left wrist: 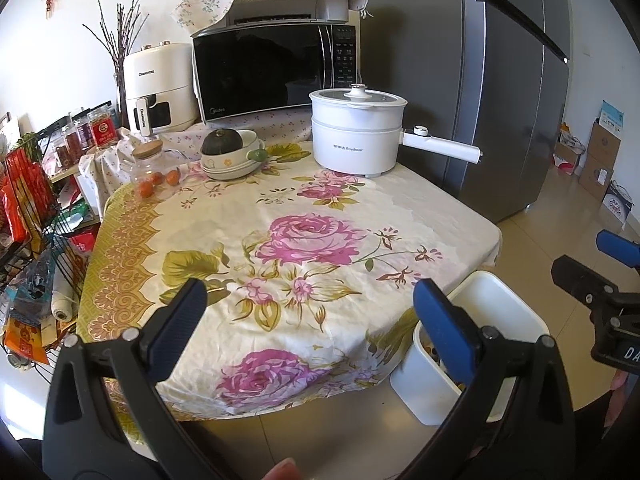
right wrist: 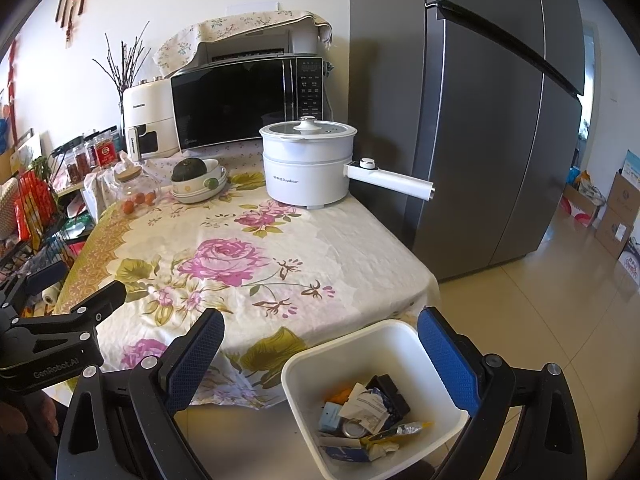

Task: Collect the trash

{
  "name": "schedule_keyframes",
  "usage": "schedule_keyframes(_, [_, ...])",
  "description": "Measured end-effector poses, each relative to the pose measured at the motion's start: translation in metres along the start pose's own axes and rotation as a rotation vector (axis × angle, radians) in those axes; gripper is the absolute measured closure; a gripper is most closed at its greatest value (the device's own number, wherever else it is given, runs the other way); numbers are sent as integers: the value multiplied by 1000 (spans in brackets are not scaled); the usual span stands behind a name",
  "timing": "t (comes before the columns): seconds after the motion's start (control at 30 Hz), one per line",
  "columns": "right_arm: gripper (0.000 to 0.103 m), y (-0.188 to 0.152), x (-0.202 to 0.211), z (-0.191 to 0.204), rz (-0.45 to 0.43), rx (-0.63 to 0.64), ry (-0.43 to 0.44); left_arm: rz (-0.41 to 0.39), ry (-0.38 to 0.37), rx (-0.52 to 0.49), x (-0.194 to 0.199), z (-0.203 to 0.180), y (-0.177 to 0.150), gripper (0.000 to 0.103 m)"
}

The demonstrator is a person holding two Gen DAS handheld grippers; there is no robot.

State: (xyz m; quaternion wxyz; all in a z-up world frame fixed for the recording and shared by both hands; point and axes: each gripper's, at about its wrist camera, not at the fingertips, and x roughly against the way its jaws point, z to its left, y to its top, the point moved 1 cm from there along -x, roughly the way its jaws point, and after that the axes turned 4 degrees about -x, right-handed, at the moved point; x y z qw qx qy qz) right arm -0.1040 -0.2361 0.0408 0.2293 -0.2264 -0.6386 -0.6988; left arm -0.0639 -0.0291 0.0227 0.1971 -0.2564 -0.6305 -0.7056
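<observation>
A white square trash bin (right wrist: 304, 364) stands on the floor at the table's near right corner. It holds several pieces of trash (right wrist: 368, 412): crumpled paper, a can, wrappers and small boxes. My right gripper (right wrist: 320, 356) is open and empty, held above the bin. My left gripper (left wrist: 310, 320) is open and empty over the near part of the floral tablecloth (left wrist: 280, 216). The bin also shows in the left wrist view (left wrist: 500, 300), to the right of my left gripper. No loose trash shows on the cloth.
At the table's far end stand a white electric pot (left wrist: 356, 132) with a long handle, stacked bowls (left wrist: 232, 160) with a dark squash, a glass jar (left wrist: 150, 164) and a microwave (left wrist: 276, 68). A wire rack (left wrist: 36, 216) is left, a grey fridge (left wrist: 500, 80) right.
</observation>
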Motion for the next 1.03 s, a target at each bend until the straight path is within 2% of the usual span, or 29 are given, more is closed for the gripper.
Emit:
schedule_keyframes(0.73, [4,1,0,0,-1,0,-1,15,-16,5,1,-2,0,1])
schedule_keyframes(1.03, [3,1,-1,-2,-3,-13,5,51,-43,24,-4,2,3,1])
